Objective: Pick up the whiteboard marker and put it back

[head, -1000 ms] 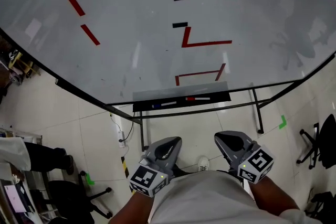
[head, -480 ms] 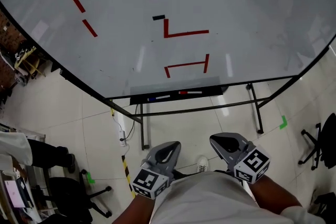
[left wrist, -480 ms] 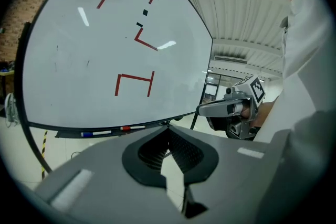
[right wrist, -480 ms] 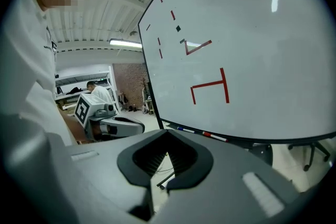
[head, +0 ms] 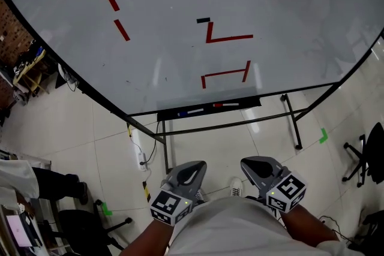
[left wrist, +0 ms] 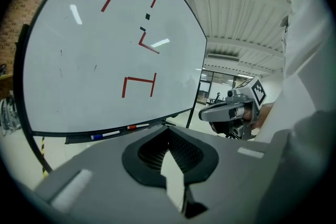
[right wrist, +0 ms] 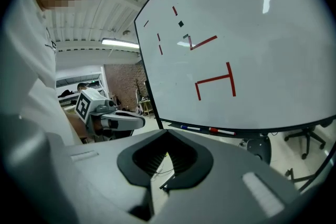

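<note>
Markers: two lie end to end in the tray [head: 255,101] under the whiteboard [head: 288,21], centre of the head view. The blue-capped marker [head: 191,111] is on the left and the red-capped marker [head: 226,105] on the right. I cannot tell which one the task means. Nothing else is visible in the tray.

The left hand-held gripper [head: 195,166] and right hand-held gripper [head: 252,163] are at bottom centre, tucked against the person's torso and well apart from the tray. Both have their jaws drawn together with nothing between them.

Judgement: this is a carry posture. The person stands back from the board with both grippers aimed toward the tray. Pick-up not begun; an approach is needed first.
</note>
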A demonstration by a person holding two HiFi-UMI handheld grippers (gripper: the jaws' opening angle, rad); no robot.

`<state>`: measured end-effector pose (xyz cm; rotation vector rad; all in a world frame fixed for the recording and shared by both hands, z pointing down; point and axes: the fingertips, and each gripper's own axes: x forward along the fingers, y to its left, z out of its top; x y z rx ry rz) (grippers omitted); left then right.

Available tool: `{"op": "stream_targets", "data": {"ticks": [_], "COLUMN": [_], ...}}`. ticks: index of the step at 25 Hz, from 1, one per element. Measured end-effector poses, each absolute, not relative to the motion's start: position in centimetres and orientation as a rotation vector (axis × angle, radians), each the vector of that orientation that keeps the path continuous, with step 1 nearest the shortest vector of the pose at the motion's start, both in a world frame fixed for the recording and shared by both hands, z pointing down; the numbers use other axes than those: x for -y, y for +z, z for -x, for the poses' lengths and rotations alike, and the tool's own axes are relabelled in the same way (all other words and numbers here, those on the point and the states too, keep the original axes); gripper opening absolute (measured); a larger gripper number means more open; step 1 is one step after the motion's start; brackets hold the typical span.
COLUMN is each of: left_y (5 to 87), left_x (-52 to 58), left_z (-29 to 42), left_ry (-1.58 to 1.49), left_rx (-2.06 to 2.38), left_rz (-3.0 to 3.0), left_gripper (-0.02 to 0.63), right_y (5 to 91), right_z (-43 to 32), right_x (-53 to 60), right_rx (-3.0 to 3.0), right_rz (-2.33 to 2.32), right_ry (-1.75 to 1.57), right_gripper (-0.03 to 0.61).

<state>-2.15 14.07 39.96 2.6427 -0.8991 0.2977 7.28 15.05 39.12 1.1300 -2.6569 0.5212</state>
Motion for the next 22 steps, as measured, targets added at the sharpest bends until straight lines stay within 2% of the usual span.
{"op": "stream_targets", "data": {"ticks": [22], "left_y": [40.4], "left_x": [-14.4], "left_z": [4.2], "left_ry": [0.288], "left_rx": [0.847], "left_rz": [-2.639], "left_gripper": [0.017], "right_y": [39.5], "right_z": [-5.1], "right_x": [-14.8], "right_rx": [2.623], "right_rz": [-1.177], "right_ry": [0.523], "right_gripper": [0.002]}}
